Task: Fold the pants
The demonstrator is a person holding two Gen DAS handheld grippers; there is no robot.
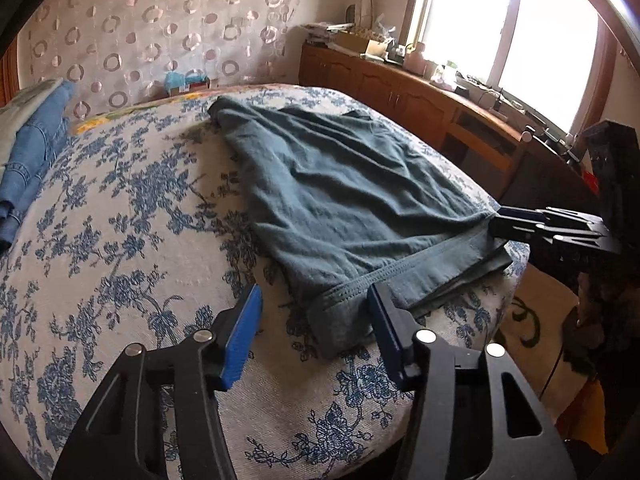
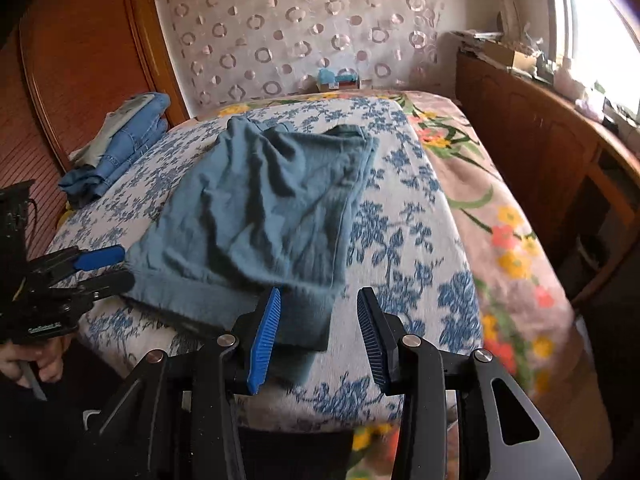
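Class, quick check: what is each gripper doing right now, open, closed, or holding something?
Left gripper: open, pads astride the near corner of the teal pants, not pinching.
Right gripper: open, pants corner between its pads, not gripped.

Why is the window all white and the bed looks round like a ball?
Left wrist view: daylight overexposes the window, and the fisheye lens bulges the bed. Right wrist view: the same curving, with glare at the window and blur on the flowered blanket.

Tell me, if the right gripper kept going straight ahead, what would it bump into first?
Probably the teal pants. Their near corner on the bed already lies between the open jaws of the right gripper, so pushing on would meet that cloth first, though depth is hard to judge.
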